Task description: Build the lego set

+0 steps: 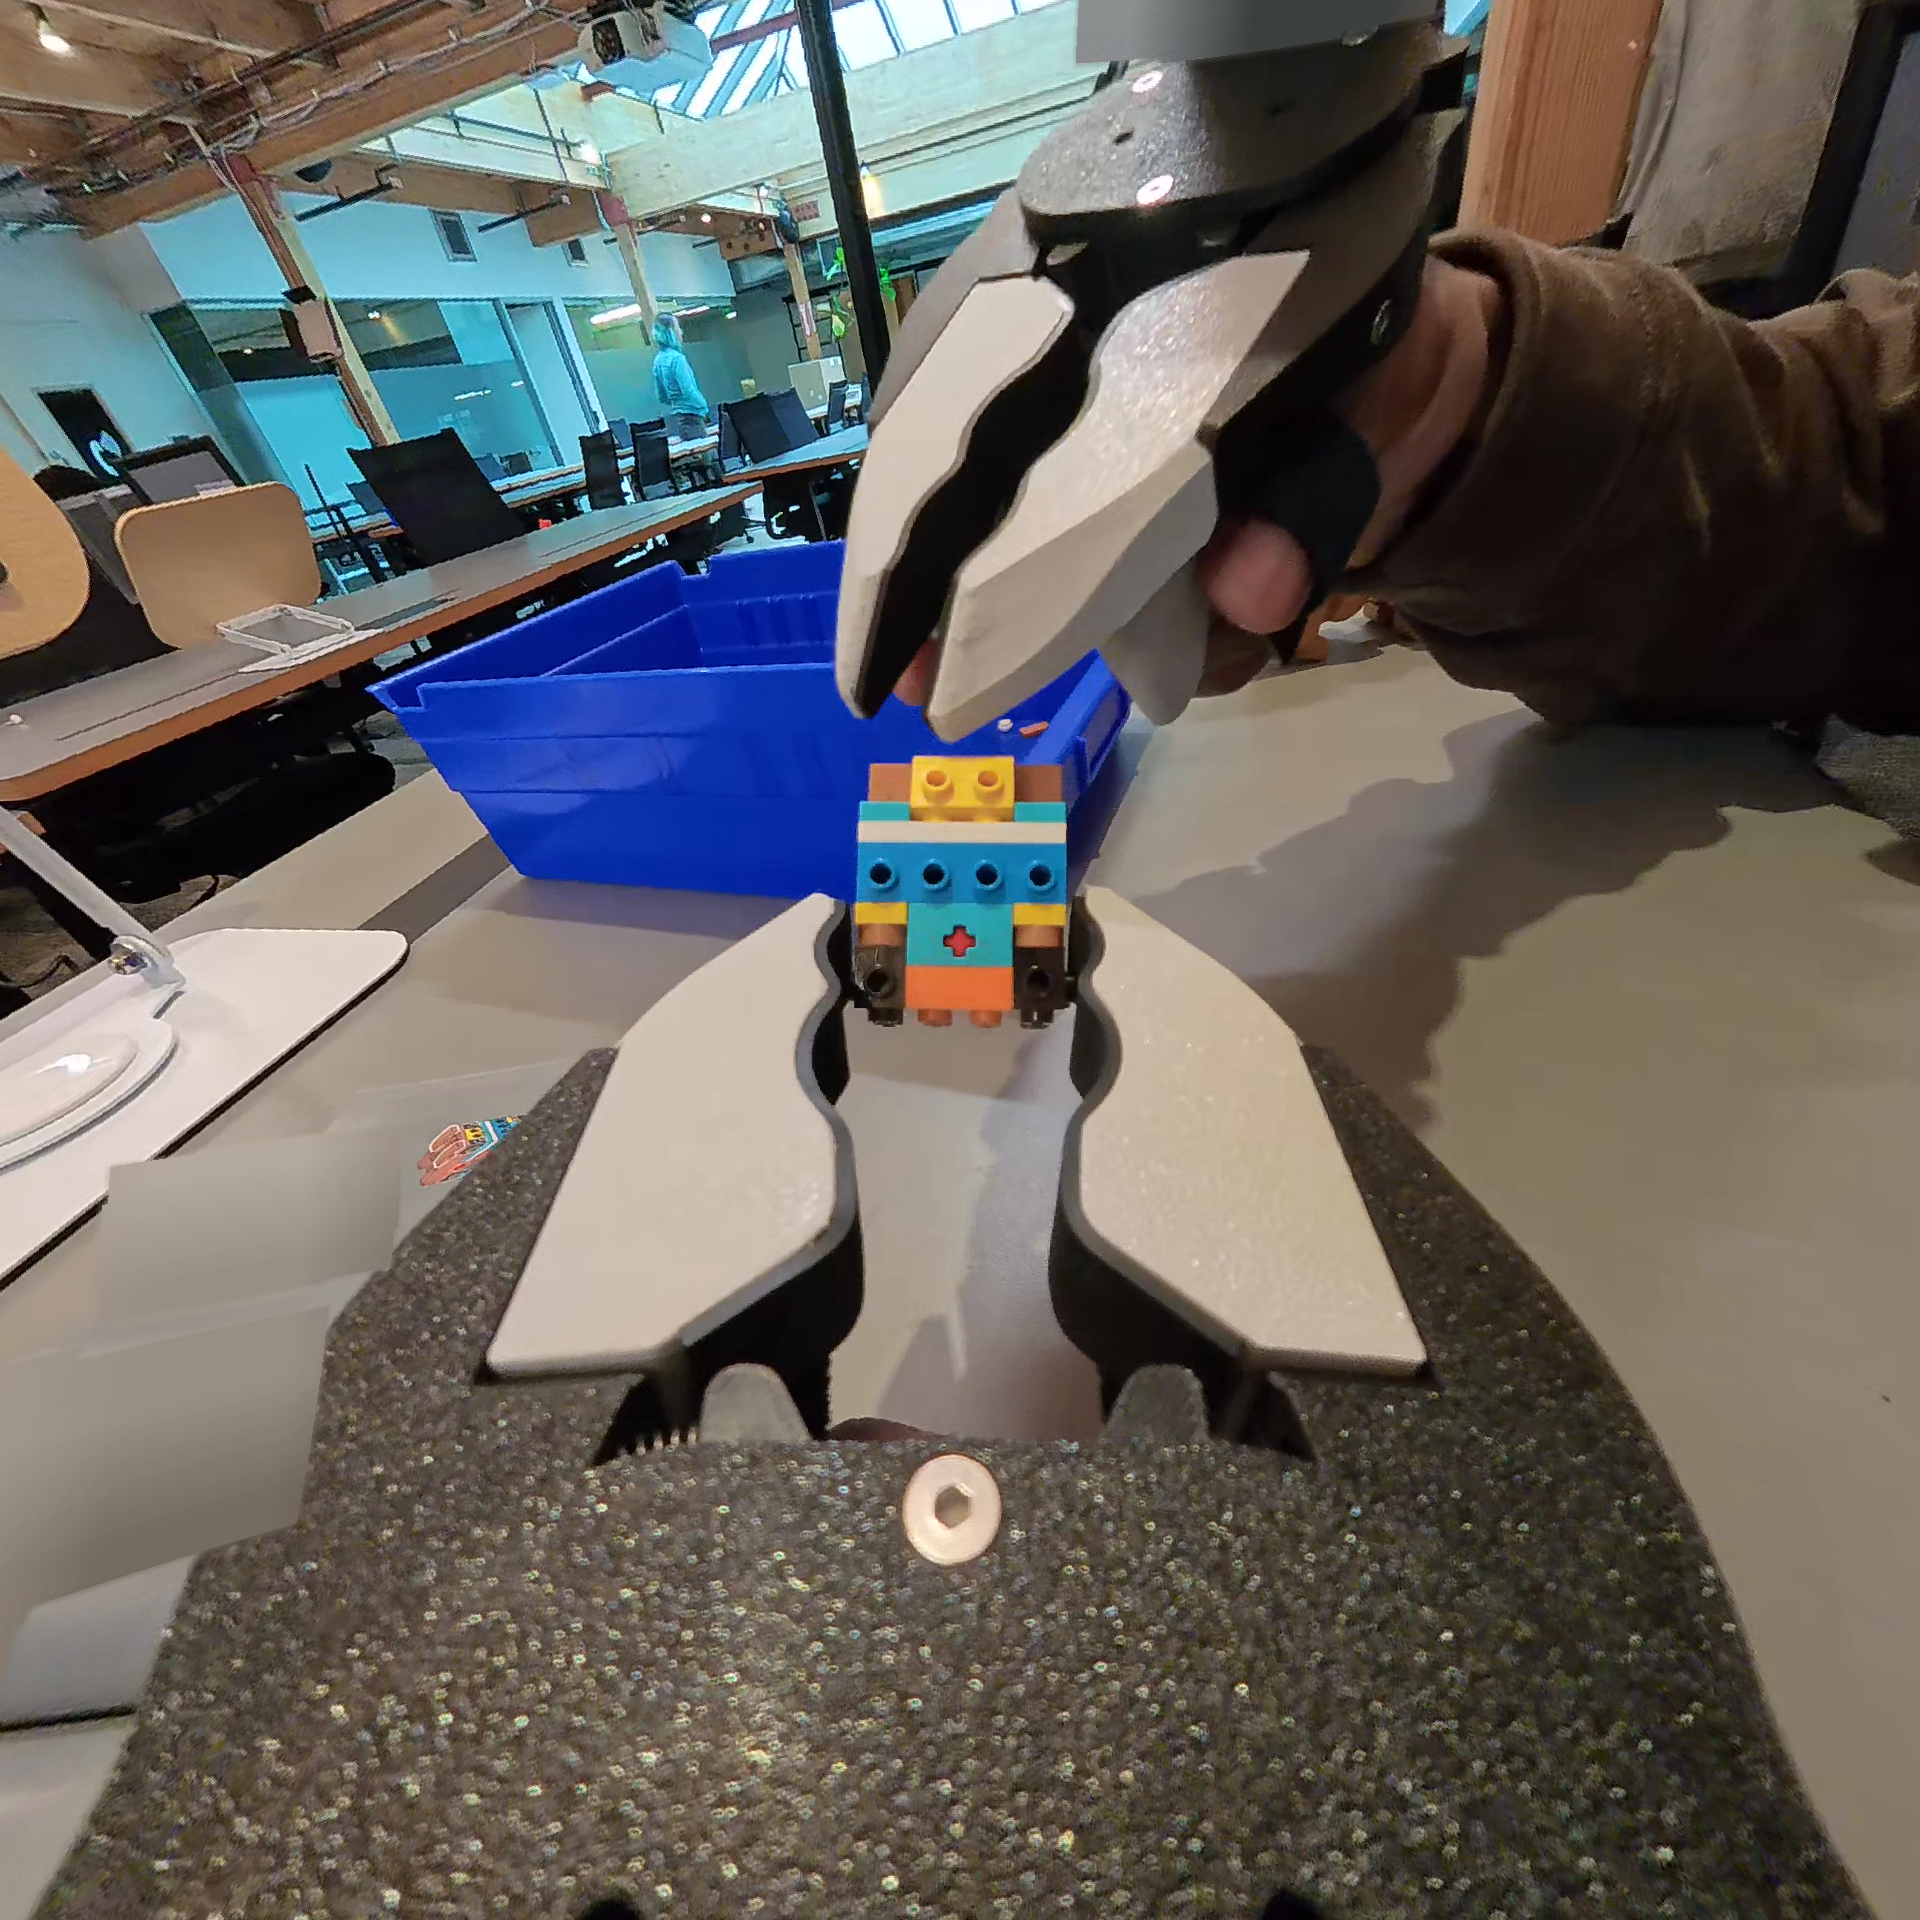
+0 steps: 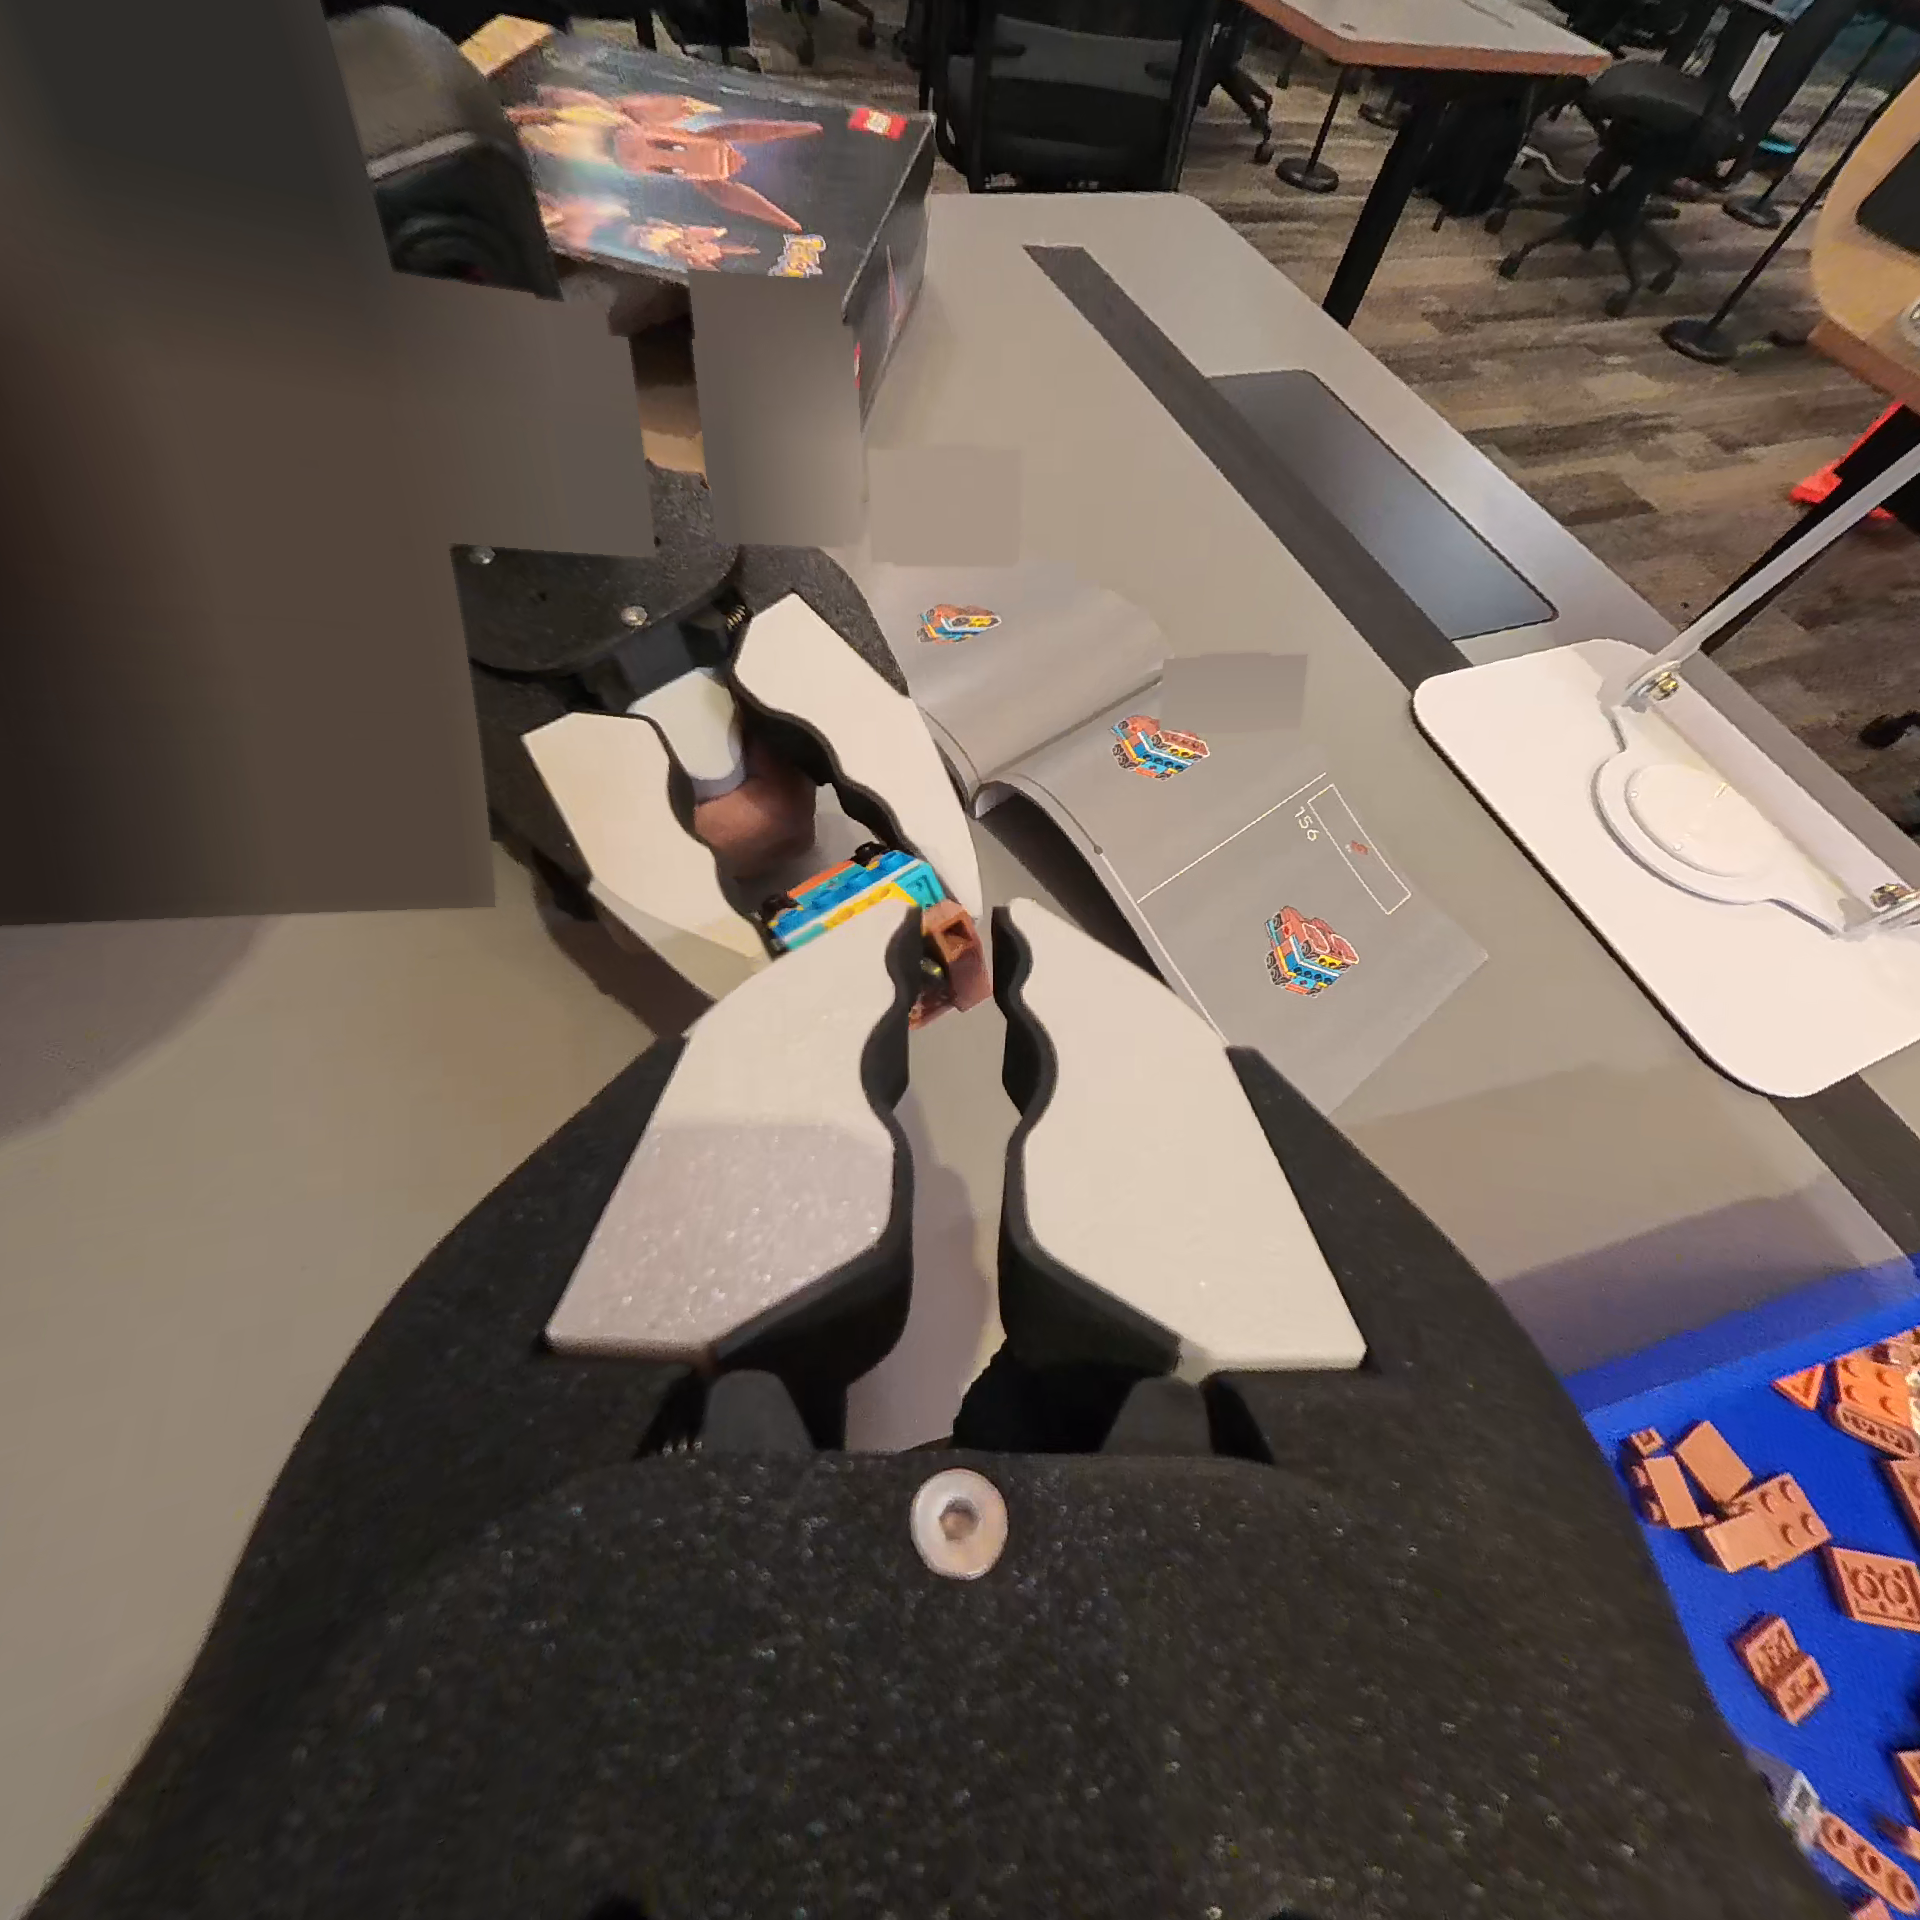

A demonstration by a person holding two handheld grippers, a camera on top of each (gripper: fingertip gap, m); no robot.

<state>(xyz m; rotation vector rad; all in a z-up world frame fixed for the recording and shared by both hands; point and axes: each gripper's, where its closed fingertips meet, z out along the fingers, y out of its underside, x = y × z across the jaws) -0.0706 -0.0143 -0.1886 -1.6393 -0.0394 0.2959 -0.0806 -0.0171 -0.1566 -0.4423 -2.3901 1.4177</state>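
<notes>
Left wrist view, progress: I am judging the build as partway along; the small multicoloured brick assembly of blue, teal, yellow, orange and brown pieces (image 1: 958,894) is already several layers tall, and the open blue plastic parts bin (image 1: 665,748) behind it at 11 o'clock suggests more is left.

Left wrist view, my left tongs: my left gripper (image 1: 961,966) is sitting moderately open, both grey fingertips pressing the black lower sides of the assembly and holding it studs-up just above the grey tabletop (image 1: 1558,1039).

Left wrist view, my right tongs: my right gripper (image 1: 914,696) is hanging at 12 o'clock above the assembly, apart from the yellow top brick; its tips are nearly together, with something pinkish-brown showing between them.

Right wrist view, my right tongs: the gripper (image 2: 951,961) is standing narrowly open, and a small reddish-brown sloped brick (image 2: 954,966) is sitting between the tips; I judge it pinched, though contact on the right-hand finger is hard to see.

Right wrist view, task's thing: the assembly (image 2: 842,902) is lying in my left gripper (image 2: 852,894) at 11 o'clock, just beside the brown brick.

Right wrist view, what is left: the open grey instruction booklet (image 2: 1195,831) at 1 o'clock and loose brown bricks (image 2: 1756,1517) in the bin at 4 o'clock are pointing to many steps ahead.
</notes>
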